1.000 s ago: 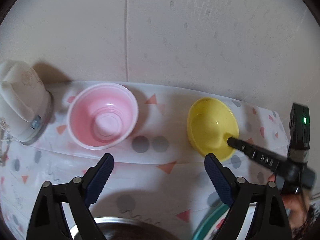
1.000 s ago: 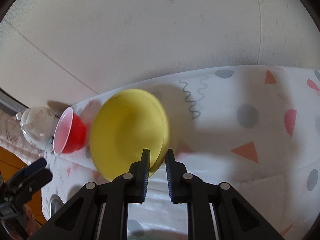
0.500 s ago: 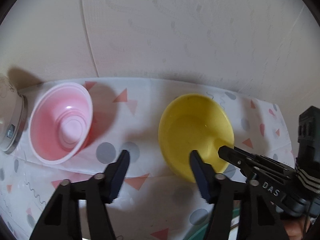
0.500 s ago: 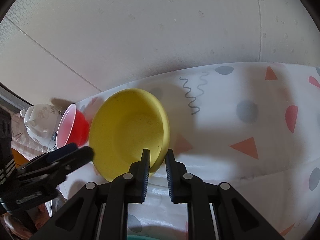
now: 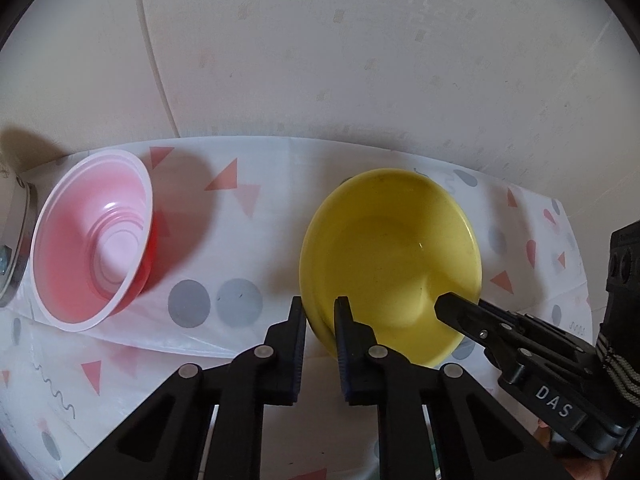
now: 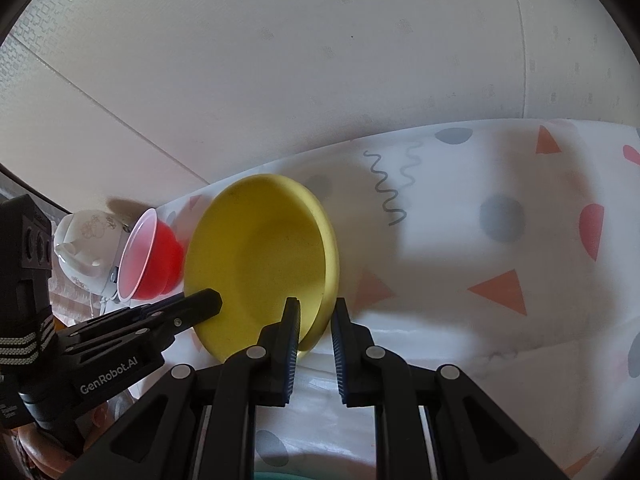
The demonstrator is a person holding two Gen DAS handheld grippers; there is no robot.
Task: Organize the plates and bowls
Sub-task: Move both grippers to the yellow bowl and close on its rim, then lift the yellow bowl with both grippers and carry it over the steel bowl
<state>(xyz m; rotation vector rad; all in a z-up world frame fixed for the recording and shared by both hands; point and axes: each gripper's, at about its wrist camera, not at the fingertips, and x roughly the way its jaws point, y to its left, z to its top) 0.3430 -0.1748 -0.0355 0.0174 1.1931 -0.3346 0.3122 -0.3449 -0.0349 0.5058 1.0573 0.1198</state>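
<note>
Patterned tablecloth [image 5: 256, 332], both tools [image 5: 318, 314] [image 6: 316, 318] clamped on yellow bowl [image 5: 390, 256] rim, teapot [image 6: 86, 248] half hidden.

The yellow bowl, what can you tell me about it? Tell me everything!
The yellow bowl is round, plain and empty, looks like smooth plastic, with a few tiny dark specks. It is over the patterned tablecloth. The left gripper and right gripper each pinch its rim, jaws shut on it.
</note>
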